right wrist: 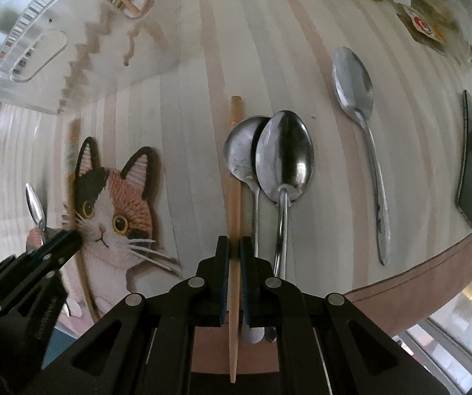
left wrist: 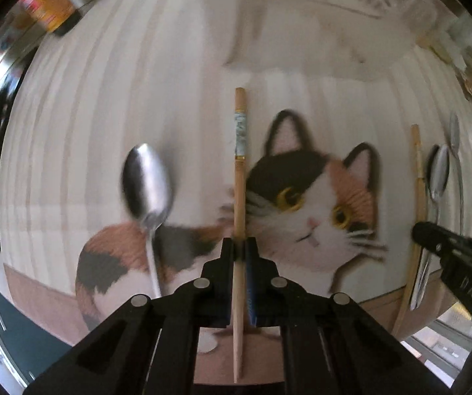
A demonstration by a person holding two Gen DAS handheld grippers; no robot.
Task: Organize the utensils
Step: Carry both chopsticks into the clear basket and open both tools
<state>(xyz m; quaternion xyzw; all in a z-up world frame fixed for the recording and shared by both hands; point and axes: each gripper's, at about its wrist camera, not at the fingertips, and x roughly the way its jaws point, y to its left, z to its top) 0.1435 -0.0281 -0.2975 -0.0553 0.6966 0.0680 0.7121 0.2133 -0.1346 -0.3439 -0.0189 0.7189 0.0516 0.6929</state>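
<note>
Each hand-held gripper, left (left wrist: 239,247) and right (right wrist: 234,247), clamps a flat-lying chopstick (left wrist: 239,171) (tip apparently toward its camera).

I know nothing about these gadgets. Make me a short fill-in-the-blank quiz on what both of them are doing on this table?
1. The left gripper and the right gripper each have their fingers shut on a wooden ____.
2. The mat shows a picture of a ____.
3. Beside the right gripper's chopstick lie two overlapping metal ____.

Missing words: chopstick; cat; spoons

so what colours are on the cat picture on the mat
Black, orange and white cat, clearest in the left wrist view.
</note>
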